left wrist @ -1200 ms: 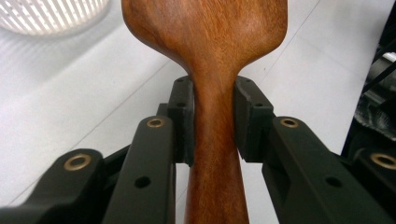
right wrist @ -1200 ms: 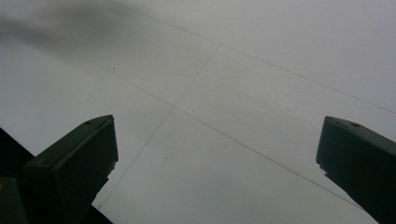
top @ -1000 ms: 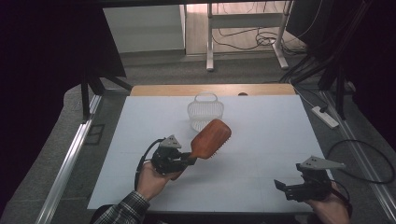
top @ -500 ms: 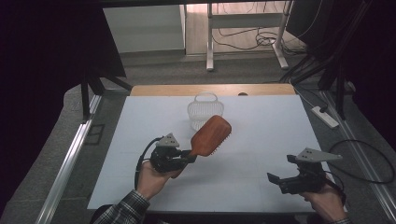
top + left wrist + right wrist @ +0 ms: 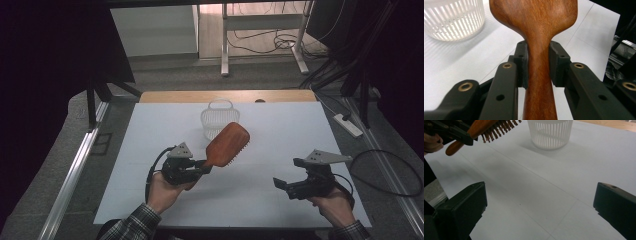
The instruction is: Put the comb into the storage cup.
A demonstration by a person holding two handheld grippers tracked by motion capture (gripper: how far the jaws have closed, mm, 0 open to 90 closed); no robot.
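While the left tongs [image 5: 202, 166] stay clenched on the wooden hairbrush [image 5: 227, 144] by its handle, raised over the desk's [image 5: 280, 130] middle just before the white basket [image 5: 219, 118] near the far edge, carry it level and lower it head-first; the right tongs [image 5: 281, 184] gape, released.

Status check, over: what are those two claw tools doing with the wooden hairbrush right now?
Left gripper shut on brown wooden hairbrush handle, brush held off the table. Right gripper open, empty. White slatted plastic basket beyond brush; nothing in the way.
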